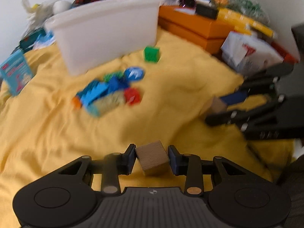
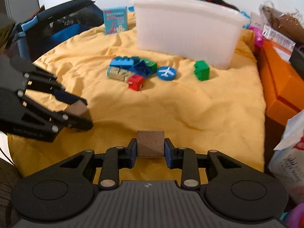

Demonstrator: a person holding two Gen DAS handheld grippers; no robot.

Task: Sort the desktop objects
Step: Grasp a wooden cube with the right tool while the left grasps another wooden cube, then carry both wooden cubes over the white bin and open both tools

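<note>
Cubes ride clamped in both grippers: left gripper (image 1: pixel 152 159) on one wooden cube (image 1: pixel 153 158), right gripper (image 2: pixel 150 149) on another wooden cube (image 2: pixel 150 144). We should keep them level, carrying toward the white bin (image 2: pixel 188 30) at twelve o'clock.

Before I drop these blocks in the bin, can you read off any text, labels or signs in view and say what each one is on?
No words are readable.
Blue round disc: a white airplane symbol, no text.
Teal box: pink print and a dinosaur picture, too blurred.
White packet: dark print, too blurred.
Left gripper body: embossed lettering, unreadable.
</note>
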